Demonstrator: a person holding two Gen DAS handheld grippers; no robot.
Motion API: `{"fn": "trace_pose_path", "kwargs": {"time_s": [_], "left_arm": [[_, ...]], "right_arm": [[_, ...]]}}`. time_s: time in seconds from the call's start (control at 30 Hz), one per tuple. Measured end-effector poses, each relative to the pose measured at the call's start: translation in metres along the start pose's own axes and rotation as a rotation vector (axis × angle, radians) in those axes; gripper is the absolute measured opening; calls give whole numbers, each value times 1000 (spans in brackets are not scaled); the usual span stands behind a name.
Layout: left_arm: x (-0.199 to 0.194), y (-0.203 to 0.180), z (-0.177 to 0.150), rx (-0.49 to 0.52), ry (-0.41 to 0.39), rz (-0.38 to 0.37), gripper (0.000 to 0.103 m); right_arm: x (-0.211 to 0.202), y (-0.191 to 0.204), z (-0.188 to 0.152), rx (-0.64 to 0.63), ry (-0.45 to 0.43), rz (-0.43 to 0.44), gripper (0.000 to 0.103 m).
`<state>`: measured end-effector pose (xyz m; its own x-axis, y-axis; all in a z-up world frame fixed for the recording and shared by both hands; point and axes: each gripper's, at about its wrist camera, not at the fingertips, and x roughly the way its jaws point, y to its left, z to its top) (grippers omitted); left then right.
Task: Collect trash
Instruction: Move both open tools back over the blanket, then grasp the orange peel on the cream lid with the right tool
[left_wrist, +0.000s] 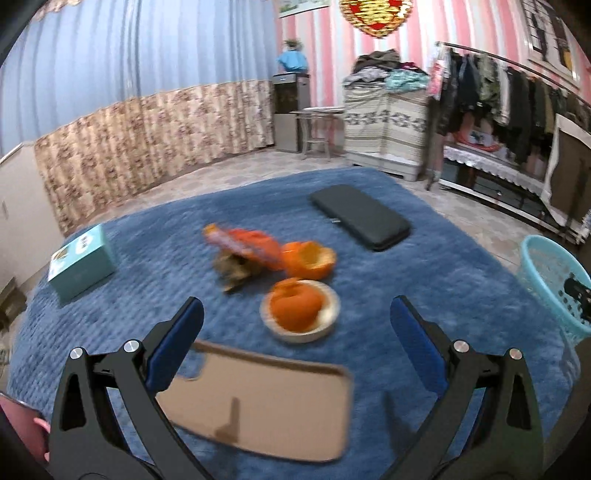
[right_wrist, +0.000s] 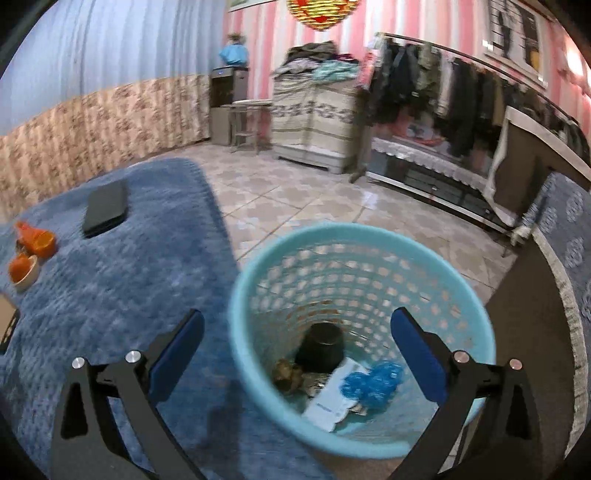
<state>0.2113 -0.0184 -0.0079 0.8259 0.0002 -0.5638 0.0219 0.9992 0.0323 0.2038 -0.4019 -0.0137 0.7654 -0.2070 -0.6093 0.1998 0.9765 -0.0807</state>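
Note:
On the blue bedspread (left_wrist: 424, 280) lie an orange snack wrapper (left_wrist: 243, 245), a brownish crumpled scrap (left_wrist: 236, 271), an orange peel (left_wrist: 310, 260) and a small white bowl (left_wrist: 299, 314) holding more peel. My left gripper (left_wrist: 297, 321) is open and empty, hovering just in front of the bowl. My right gripper (right_wrist: 297, 332) is open and empty above the light blue trash basket (right_wrist: 354, 258), which holds a dark cup (right_wrist: 321, 347), white paper (right_wrist: 332, 398), a blue crumpled bag (right_wrist: 373, 382) and a brown scrap. The peels also show far left in the right wrist view (right_wrist: 29, 254).
A phone with a tan back (left_wrist: 258, 402) lies under my left gripper. A black case (left_wrist: 360, 216) lies at the far side, a teal box (left_wrist: 81, 262) at the left. The basket (left_wrist: 554, 280) stands on the tiled floor right of the bed. A clothes rack (right_wrist: 461, 92) stands beyond.

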Motion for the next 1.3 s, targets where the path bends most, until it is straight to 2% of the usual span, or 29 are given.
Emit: {"fn": "trace_pose_path", "kwargs": {"time_s": [0.17,0.3,0.4,0.47,0.53,0.63,0.93,1.07,1.1,1.2,1.3], "left_arm": [[15,35,3,-44,20,42,98],[27,55,5,-54,42,46,98],[31,66,4,-49,53,80,98],[32,78,0,-84,59,75,98],[31,89,-3,-101,64,82,98],[29,104,-9,-107,62,110,98],[14,152,-30,-153,48,158,98],[11,169,-35,-221,47,147,98],[11,173,-34,-236,48,146,98],[10,179,-34,-232,44,157,98],[8,184,-35,-230,45,161,98]], "right_arm": [[1,23,4,-20,14,61,99],[3,37,5,-27,20,75,99],[5,49,10,-25,15,91,99],[6,64,12,-35,11,120,99],[10,86,14,-69,24,148,99],[20,121,15,-111,99,212,99],[-2,229,22,-251,-1,364,99],[-7,263,30,-250,18,473,98],[-7,271,30,-257,22,478,96],[-1,291,29,-290,60,504,71],[6,304,26,-307,98,515,64]]}}
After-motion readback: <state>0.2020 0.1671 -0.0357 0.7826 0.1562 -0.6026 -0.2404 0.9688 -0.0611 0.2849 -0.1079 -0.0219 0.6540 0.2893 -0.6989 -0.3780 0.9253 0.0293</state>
